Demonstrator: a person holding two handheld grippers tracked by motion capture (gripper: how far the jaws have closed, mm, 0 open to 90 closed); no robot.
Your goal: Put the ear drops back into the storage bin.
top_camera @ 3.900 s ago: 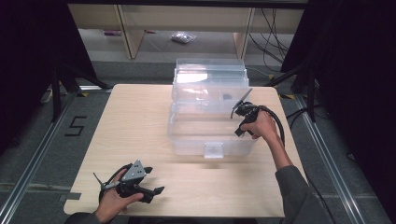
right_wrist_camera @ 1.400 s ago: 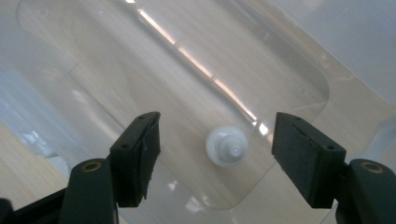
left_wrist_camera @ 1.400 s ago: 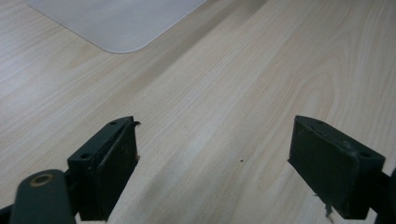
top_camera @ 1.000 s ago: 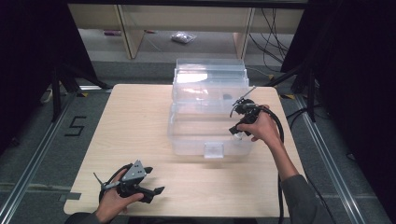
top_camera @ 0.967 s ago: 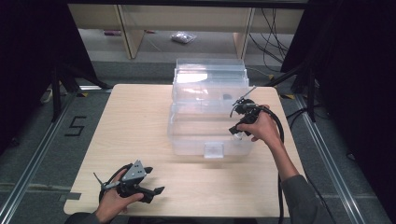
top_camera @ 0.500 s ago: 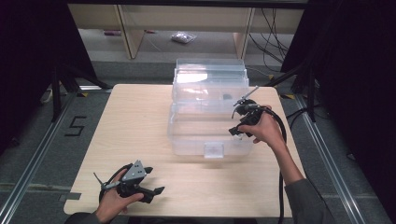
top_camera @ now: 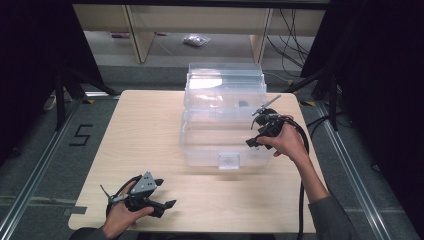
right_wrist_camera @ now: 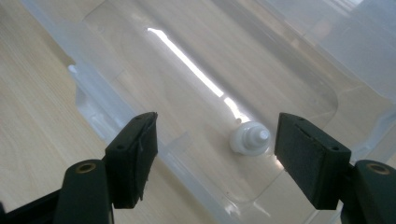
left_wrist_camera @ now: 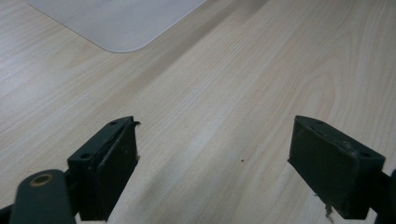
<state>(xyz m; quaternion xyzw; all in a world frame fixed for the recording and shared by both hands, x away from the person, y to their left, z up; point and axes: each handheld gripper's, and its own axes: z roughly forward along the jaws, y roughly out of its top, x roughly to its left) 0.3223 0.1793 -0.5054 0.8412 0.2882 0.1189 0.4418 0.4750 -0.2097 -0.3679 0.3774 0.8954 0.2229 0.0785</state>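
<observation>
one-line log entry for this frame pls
right tongs: open, over clear bin, small white knob-like part inside | left tongs: open, empty, over table

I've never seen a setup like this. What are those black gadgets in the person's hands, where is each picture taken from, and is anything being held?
No robot here: a person sits at a wooden table holding a hand-operated clamp with two black jaws in each hand. The high view looks down from above. The other two pictures come from small cameras riding on the clamps, looking out between their jaws.

The left gripper rests near the table's front edge, open, with bare wood between its jaws. The right gripper hovers over a clear plastic box, also open and holding nothing. Its own camera shows a small white knob-like piece lying inside the box, between the jaws but untouched.
</observation>
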